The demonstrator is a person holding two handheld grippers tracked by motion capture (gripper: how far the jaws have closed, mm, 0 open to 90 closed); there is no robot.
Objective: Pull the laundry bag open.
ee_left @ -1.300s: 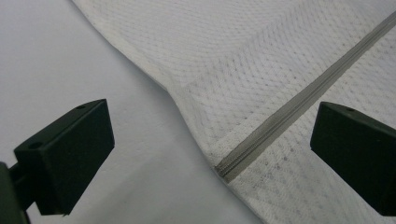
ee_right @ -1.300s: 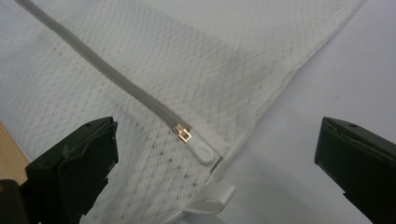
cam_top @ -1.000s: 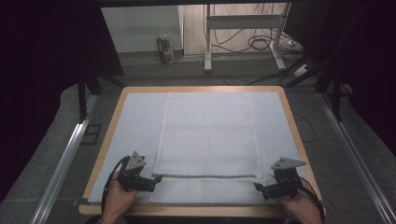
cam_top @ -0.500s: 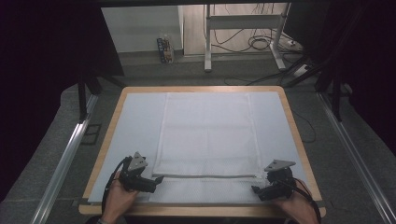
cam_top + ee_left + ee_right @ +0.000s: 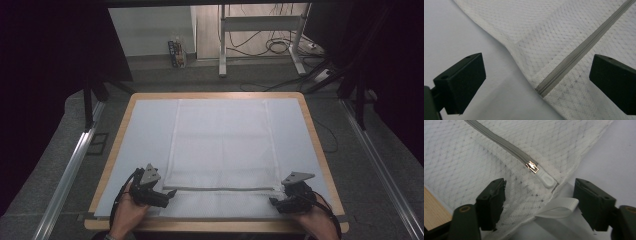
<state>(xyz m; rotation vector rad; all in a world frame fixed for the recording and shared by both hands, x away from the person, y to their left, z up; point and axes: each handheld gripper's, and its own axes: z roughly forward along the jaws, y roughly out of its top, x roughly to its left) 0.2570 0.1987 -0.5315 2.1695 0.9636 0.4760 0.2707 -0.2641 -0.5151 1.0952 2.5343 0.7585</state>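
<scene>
My right gripper (image 5: pixel 278 201) has shifted a little: a second ago it sat just past the right end of the zipper (image 5: pixel 220 189), with its grey plate level with the zipper line; now it lies slightly lower, toward the near edge of the table, at the bag's (image 5: pixel 222 145) near right corner. Its jaws have just been closing from fully wide and now straddle that corner (image 5: pixel 534 195) and its white loop (image 5: pixel 559 210) without yet pinching them.
</scene>
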